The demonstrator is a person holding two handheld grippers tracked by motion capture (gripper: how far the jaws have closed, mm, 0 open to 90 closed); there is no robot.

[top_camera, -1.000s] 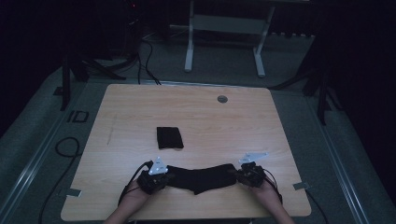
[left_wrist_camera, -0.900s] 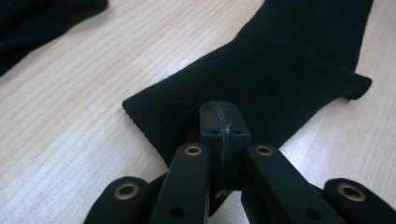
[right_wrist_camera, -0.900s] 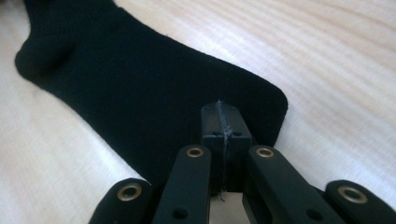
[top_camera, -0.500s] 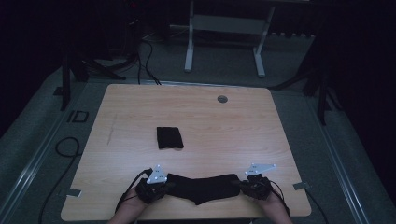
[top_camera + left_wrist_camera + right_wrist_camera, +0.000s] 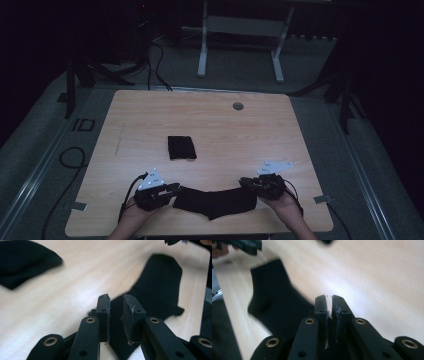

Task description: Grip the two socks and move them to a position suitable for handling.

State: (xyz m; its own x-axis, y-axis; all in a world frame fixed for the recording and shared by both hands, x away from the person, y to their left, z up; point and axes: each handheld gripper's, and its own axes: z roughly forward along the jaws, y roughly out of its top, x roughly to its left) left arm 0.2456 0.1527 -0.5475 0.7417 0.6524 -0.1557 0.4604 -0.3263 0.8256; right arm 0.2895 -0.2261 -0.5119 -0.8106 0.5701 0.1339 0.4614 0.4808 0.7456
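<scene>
Two black socks point(image 5: 215, 200) point(image 5: 181, 147) (one folded), two grippers point(image 5: 172, 190) point(image 5: 246, 183).

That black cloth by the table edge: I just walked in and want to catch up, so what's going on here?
A person holds a gripper in each hand at the near edge of the wooden table. The left gripper and right gripper sit at the two ends of a black sock lying flat between them. Both sets of jaws have just been opening: the left ones stand apart with sock fabric between them, the right ones only a crack. A second, folded black cloth lies farther up the table.
</scene>
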